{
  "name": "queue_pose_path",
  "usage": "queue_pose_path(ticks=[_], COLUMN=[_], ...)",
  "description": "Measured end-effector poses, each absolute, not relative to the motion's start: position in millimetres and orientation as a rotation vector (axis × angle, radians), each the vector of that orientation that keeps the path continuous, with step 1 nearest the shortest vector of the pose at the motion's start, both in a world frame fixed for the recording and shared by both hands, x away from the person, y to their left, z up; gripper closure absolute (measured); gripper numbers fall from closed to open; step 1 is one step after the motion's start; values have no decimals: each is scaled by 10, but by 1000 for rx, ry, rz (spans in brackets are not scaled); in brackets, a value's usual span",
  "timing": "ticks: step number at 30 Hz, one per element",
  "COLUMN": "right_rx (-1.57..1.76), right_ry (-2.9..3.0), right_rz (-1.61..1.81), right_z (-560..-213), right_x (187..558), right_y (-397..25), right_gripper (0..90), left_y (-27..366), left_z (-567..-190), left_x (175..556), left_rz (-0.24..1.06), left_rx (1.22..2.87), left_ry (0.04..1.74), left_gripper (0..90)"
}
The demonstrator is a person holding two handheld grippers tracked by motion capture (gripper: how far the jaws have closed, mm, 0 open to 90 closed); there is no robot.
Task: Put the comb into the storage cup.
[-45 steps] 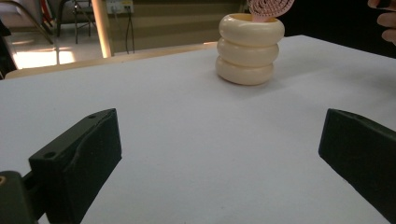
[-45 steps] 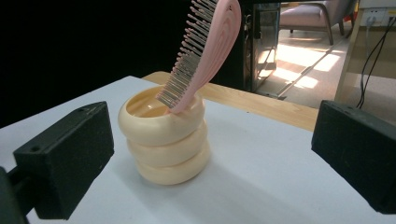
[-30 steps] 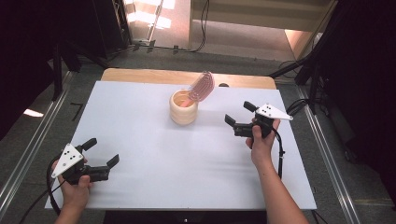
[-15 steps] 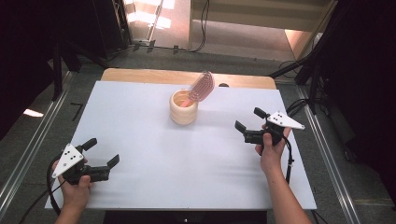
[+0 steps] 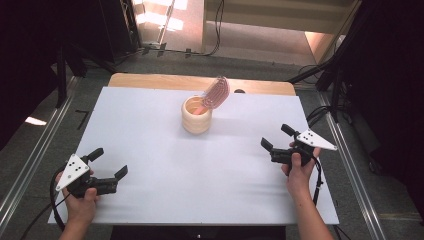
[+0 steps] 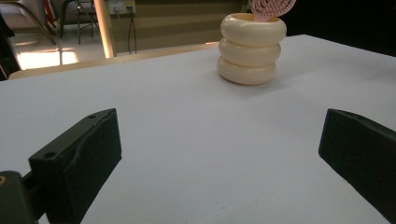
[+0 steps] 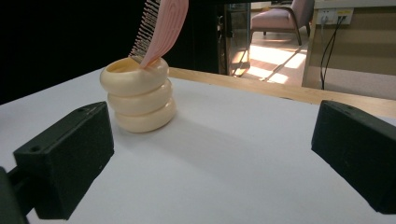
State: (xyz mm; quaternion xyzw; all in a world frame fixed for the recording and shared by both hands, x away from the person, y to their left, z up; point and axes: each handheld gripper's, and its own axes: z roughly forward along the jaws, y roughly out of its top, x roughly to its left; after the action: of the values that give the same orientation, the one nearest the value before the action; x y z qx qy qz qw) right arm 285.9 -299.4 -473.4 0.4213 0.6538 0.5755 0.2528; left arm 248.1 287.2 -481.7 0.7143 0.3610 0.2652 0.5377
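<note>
High view: we see the cream ribbed cup (image 5: 196,115) upright at the table (image 5: 150,130) centre-back, pink hairbrush (image 5: 215,93) leaning in it. Left gripper (image 5: 109,162) near-left, right gripper (image 5: 274,138) right, both well apart from the cup, jaws spread, empty.
Left gripper view: jaws wide, cup (image 6: 252,49) far ahead.
Right gripper view: jaws wide, cup (image 7: 138,94) ahead-left, brush (image 7: 161,28) tilted.

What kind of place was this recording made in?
Probably a lab or studio set up for recording: a white table on a wooden base, black frame rails and trailing cables around it, and a chair by wall sockets behind. On the table stands a cream holder with a pink hairbrush.
</note>
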Motion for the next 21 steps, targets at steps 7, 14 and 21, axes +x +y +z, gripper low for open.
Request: queue_pose_path(ticks=[7,14,21], right_rx=[1158,1164,1169], right_ry=[1763,1763,1763], right_rz=[1563,1554,1539], right_z=[-4795,-4851,-4891], right_x=[2735,2627,2493], right_y=[-3068,-3130,-3195], right_gripper=[0,0,0], left_y=[2872,2871,2869], left_z=[-4817,-4816,-4815], left_x=[2481,2478,2475], left_rz=[631,631,631], left_rx=[1701,1700,1702], left_ry=[859,858,855], left_gripper=[1,1,1])
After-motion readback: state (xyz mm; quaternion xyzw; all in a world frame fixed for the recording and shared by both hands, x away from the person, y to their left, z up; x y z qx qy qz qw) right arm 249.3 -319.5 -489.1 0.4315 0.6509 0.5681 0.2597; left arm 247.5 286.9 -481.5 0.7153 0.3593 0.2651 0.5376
